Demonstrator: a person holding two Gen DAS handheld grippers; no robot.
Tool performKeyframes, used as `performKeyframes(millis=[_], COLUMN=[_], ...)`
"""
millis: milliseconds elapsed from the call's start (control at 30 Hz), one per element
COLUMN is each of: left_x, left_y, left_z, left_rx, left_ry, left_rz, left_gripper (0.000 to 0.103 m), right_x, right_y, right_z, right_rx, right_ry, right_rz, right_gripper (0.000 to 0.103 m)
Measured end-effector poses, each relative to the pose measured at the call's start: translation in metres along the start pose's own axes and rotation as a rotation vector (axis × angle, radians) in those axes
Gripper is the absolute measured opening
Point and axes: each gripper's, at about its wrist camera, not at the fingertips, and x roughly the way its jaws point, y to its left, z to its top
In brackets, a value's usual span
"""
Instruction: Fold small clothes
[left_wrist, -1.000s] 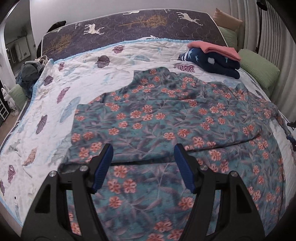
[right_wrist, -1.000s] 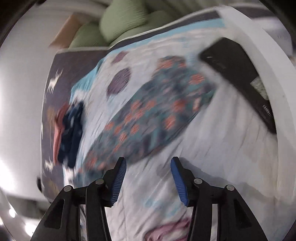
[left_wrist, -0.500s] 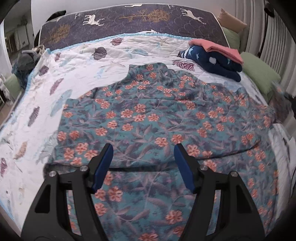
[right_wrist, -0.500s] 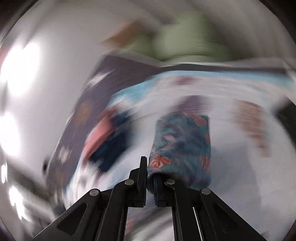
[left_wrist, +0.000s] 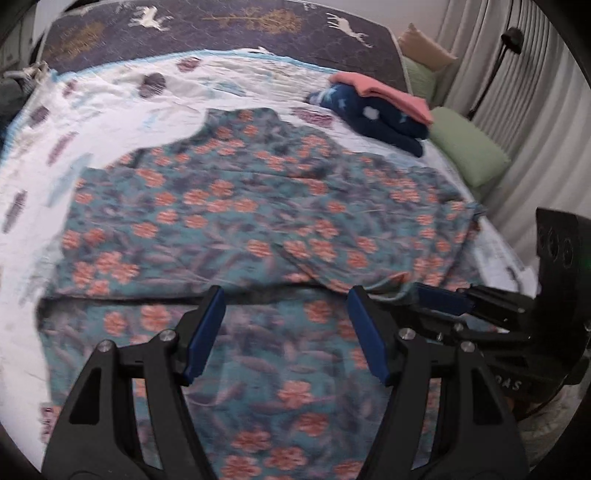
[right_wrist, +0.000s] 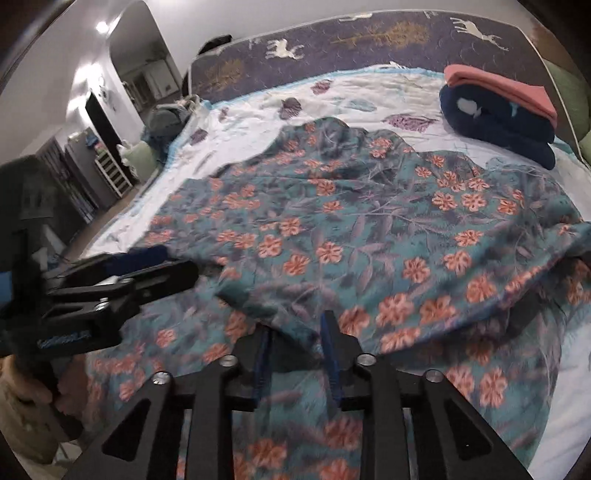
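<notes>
A teal garment with orange flowers (left_wrist: 258, 206) lies spread on the bed; it also shows in the right wrist view (right_wrist: 369, 236). Its right sleeve is folded inward across the body. My left gripper (left_wrist: 286, 328) is open and empty above the garment's lower part. My right gripper (right_wrist: 295, 354) has its jaws partly apart around the sleeve's end; the cloth lies between them. The right gripper also shows at the right in the left wrist view (left_wrist: 443, 301). The left gripper shows at the left in the right wrist view (right_wrist: 147, 269).
A folded stack, pink cloth (left_wrist: 384, 94) on navy cloth (left_wrist: 376, 122), sits at the far right of the white quilt (left_wrist: 110, 103). Green pillows (left_wrist: 469, 151) lie at the right edge. A dark headboard panel (left_wrist: 221, 22) stands behind. More clothes (right_wrist: 166, 120) lie far left.
My right gripper closed on the sleeve, carried it left across the garment, and its jaws have now opened somewhat. The left gripper drifted slightly and stayed open.
</notes>
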Motion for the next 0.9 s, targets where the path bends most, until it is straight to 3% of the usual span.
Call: performKeyframes(millis=[67, 200, 267, 333, 367, 467, 600, 667, 767, 900], left_x=[0.002, 0.014, 0.028, 0.035, 0.037, 0.040, 0.005, -0.025, -0.055, -0.059], left_y=[-0.003, -0.011, -0.018, -0.021, -0.021, -0.014, -0.028, -0.036, -0.035, -0.019], left_z=[0.000, -0.004, -0.007, -0.007, -0.004, 0.011, 0.043, 0.067, 0.095, 0.109], left_rx=[-0.023, -0.073, -0.089, -0.101, -0.120, -0.210, -0.121, -0.052, 0.027, 0.062], left_ry=[0.015, 0.101, 0.158, 0.156, 0.140, 0.131, 0.021, -0.067, -0.185, -0.211], left_rz=[-0.073, -0.234, -0.247, -0.243, -0.251, -0.312, -0.273, -0.274, -0.206, -0.150], left_gripper=[0.069, 0.070, 0.070, 0.070, 0.063, 0.005, 0.004, 0.004, 0.004, 0.004], right_x=[-0.012, -0.024, -0.024, -0.023, -0.028, -0.035, -0.049, -0.059, -0.069, -0.069], right_y=[-0.001, -0.009, -0.016, -0.023, -0.026, -0.033, -0.039, -0.046, -0.064, -0.096], right_z=[-0.002, -0.016, -0.021, -0.021, -0.025, -0.031, -0.032, -0.030, -0.026, -0.028], right_rx=[0.021, 0.030, 0.058, 0.097, 0.113, 0.147, 0.160, 0.147, 0.200, 0.367], right_ry=[-0.007, -0.009, -0.003, 0.000, -0.002, -0.020, -0.040, -0.061, -0.072, -0.037], right_rz=[0.023, -0.009, -0.020, -0.024, -0.022, -0.019, -0.070, -0.168, -0.267, -0.267], right_gripper=[0.041, 0.043, 0.044, 0.044, 0.044, 0.044, 0.045, 0.049, 0.057, 0.057])
